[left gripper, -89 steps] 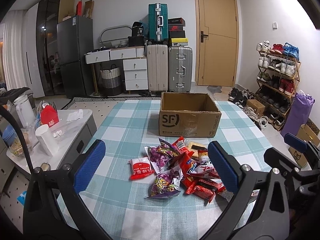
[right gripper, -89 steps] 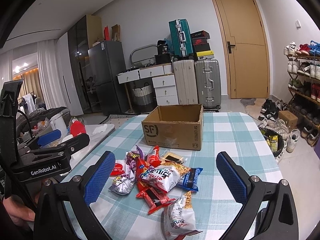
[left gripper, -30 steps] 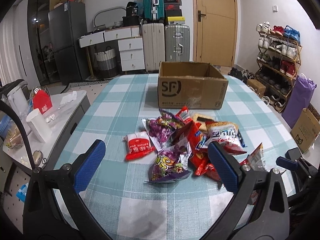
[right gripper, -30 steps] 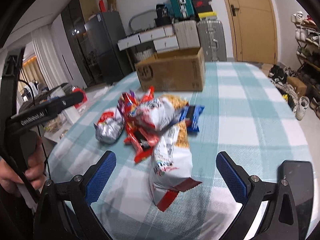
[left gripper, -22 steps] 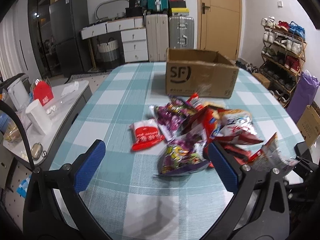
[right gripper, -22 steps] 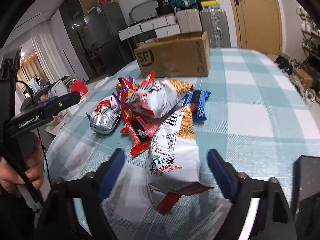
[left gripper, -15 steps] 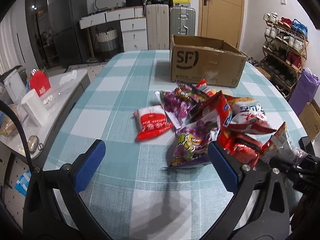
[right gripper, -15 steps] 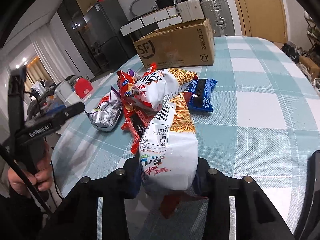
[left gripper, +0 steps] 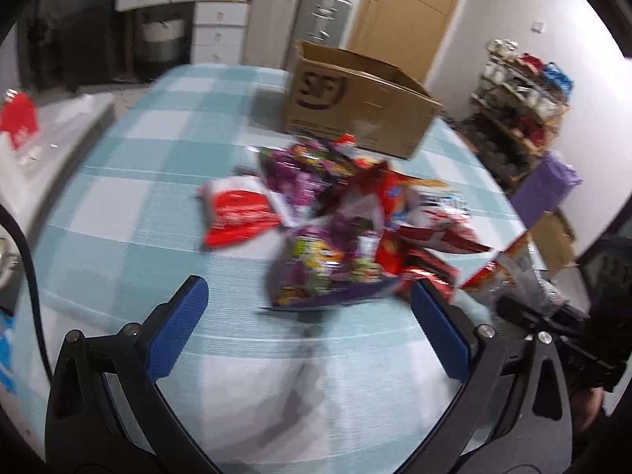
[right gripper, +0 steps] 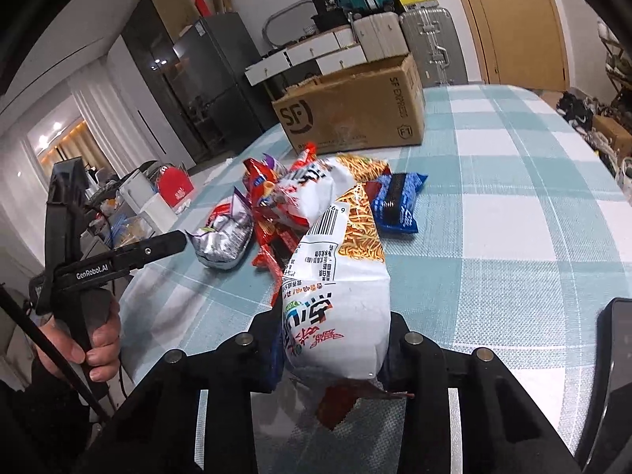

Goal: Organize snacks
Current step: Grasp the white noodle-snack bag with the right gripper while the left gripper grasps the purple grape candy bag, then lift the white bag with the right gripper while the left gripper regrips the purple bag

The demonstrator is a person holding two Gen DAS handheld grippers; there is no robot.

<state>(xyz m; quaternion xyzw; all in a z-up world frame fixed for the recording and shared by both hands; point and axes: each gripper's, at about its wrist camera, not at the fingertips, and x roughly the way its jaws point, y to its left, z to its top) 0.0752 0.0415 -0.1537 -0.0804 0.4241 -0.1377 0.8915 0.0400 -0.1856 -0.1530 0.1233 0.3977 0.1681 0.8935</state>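
A room with pale walls is shown. A wooden door (right gripper: 513,19) is set in the far wall, with upright suitcases (right gripper: 428,39) and white drawers (right gripper: 312,55) beside it. A dark refrigerator (right gripper: 213,75) is placed further left; a shoe rack (left gripper: 521,91) is seen at right.

A lived-in home, likely a small flat's main room. A desk (right gripper: 513,166) under a teal checked cloth stands among household things: a dark fridge (right gripper: 205,79), white drawers (left gripper: 217,35), hard-shell suitcases (right gripper: 426,43) stacked by a wooden door (right gripper: 509,19), and, blurred, what seems a shoe rack (left gripper: 517,102) full of trainers. Curtains (right gripper: 91,134) glow at the far left.
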